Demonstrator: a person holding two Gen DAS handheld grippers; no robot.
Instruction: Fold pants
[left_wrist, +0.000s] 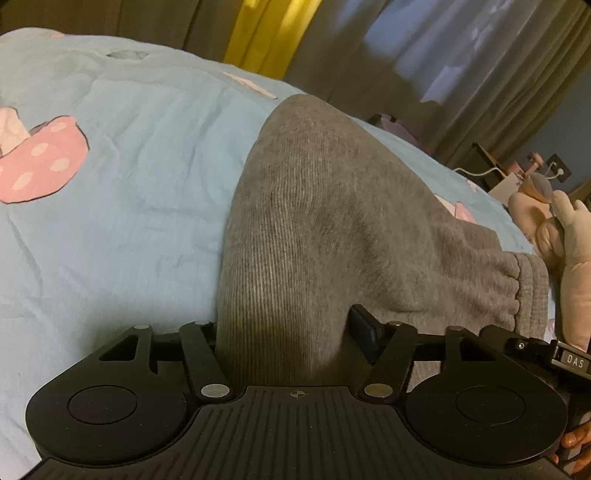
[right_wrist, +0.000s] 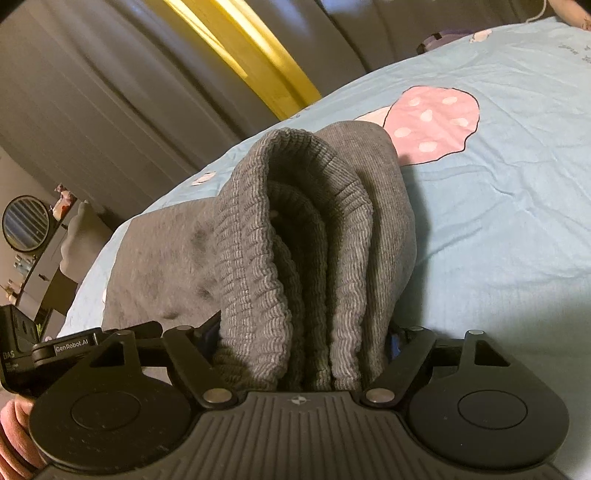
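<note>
The grey pants (left_wrist: 314, 229) are lying partly on the blue bedsheet (left_wrist: 122, 206), soft ribbed knit that is bunching and sagging rather than holding any shape; they look light, limp and not slippery. A bunched fold or the thick elastic waistband seems the surest place to take hold. The left tool (left_wrist: 284, 332) is clamping a gathered fold of the leg fabric, angling downward toward the bed. The right tool (right_wrist: 303, 332) is gripping the ribbed waistband (right_wrist: 280, 229), layered several folds thick between its jaws, likewise tilting down, with the cloth rising in a hump ahead of it.
</note>
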